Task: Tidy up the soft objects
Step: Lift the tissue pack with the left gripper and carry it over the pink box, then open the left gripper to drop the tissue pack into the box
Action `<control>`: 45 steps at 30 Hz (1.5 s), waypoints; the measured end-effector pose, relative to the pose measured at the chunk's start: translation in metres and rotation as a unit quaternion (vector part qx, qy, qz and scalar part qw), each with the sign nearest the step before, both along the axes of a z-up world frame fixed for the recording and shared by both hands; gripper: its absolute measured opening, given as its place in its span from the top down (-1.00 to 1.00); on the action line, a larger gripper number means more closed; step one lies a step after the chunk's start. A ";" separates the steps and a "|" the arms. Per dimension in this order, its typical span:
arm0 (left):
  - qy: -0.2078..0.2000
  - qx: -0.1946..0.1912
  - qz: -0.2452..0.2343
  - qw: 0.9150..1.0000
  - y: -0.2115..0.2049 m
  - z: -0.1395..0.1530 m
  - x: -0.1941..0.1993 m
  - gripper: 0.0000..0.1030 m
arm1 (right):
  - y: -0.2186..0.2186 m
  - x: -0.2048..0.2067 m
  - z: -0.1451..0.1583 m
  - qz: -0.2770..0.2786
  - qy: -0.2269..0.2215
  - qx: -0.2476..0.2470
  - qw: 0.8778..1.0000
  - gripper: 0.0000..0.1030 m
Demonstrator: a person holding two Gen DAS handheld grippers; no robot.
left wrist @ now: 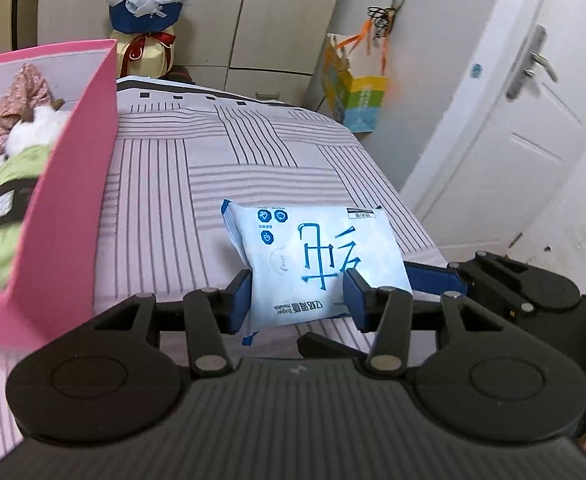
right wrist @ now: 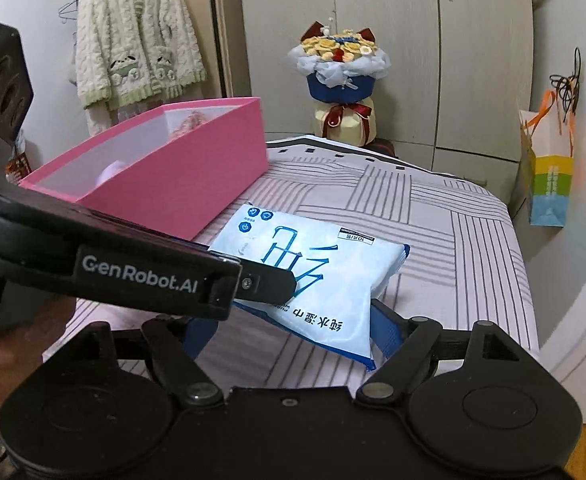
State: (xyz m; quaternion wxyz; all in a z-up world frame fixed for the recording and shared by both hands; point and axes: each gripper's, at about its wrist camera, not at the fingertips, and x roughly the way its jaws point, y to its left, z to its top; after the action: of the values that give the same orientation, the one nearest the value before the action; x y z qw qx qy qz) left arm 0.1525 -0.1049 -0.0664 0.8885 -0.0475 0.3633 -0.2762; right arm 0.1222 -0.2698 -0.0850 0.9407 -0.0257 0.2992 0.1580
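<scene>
Pink box [left wrist: 73, 184], pale-blue wipes pack [left wrist: 317, 256], striped bedsheet [left wrist: 197, 184]

Black linkage grippers, blue fingers [left wrist: 239, 300], white "GenRobot.AI" lettering, silver pivot rivets

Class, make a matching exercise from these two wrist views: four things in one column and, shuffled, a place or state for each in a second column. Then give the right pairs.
Things
1. wipes pack
2. pink box
3. flower bouquet
4. paper gift bag

Places or states
A. hangs by orange handles at the wall
B. stands past the far end of the bed, before the wardrobe
C. gripped by the left gripper
D. sits on the striped bed, soft items inside

Pairs: 1-C, 2-D, 3-B, 4-A
</scene>
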 end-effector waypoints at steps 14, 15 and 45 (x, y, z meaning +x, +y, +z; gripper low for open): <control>-0.057 -0.001 -0.007 0.998 0.063 0.033 -0.083 0.09 | 0.061 -0.073 0.032 0.020 -0.034 -0.030 0.999 -0.64; -0.068 -0.001 -0.007 0.998 0.065 0.038 -0.085 0.09 | 0.065 -0.075 0.036 0.022 -0.046 -0.031 0.998 -0.69; -0.083 -0.017 0.106 0.991 0.193 0.090 0.047 0.06 | 0.164 0.087 0.090 0.166 -0.057 0.046 0.983 -0.71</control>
State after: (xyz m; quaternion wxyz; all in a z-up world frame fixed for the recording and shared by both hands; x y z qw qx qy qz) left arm 0.1996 0.0883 0.0237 0.9389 -0.0781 0.2763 -0.1898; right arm 0.2090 -0.1058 0.0051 0.9172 -0.0410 0.2289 0.3235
